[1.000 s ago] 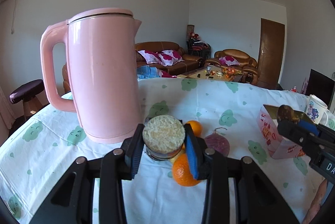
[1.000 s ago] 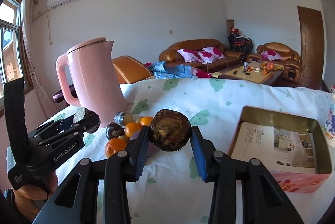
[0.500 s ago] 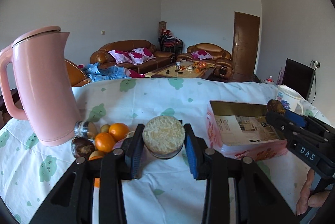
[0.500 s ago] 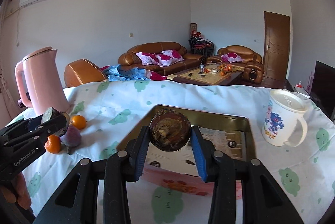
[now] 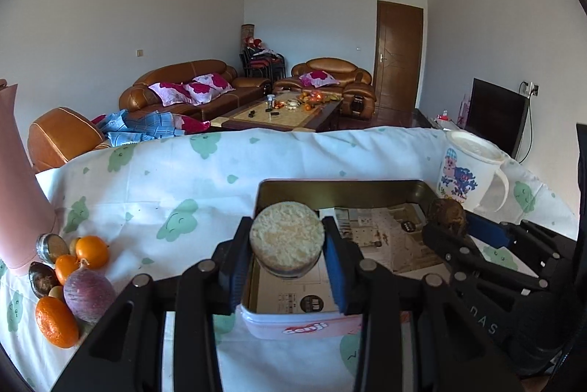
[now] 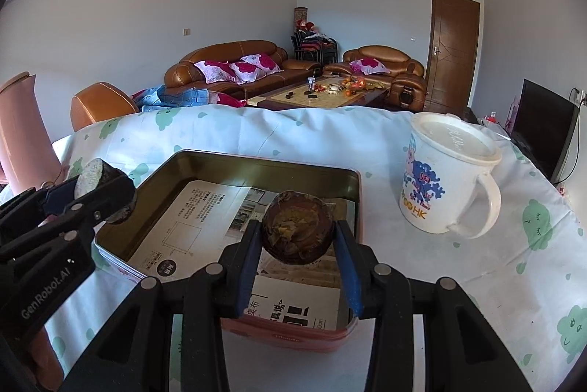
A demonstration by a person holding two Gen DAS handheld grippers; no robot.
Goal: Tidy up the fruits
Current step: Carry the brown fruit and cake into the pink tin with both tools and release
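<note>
Over the open pink tin box [image 6: 352, 186], left gripper [image 5: 287, 243] clamps a pale-topped round fruit half [image 5: 287, 236] and right gripper [image 6: 298, 238] clamps a brown one [image 6: 298, 227] (poised for dropping in); oranges [image 5: 90, 251] wait beside the kettle.

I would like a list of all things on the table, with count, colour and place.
Tin box: one, pink outside, gold inside, table centre, paper-lined.
Mug: one, white, lidded, right of box.
Kettle: one, pink, far left.
Oranges: about three, beside kettle.
Purple fruit: one, among oranges.
Pale-cut fruit half: one, over box.
Brown fruit half: one, over box.
Left hand-held gripper: black, holds pale half.
Right hand-held gripper: black, holds brown half.
</note>
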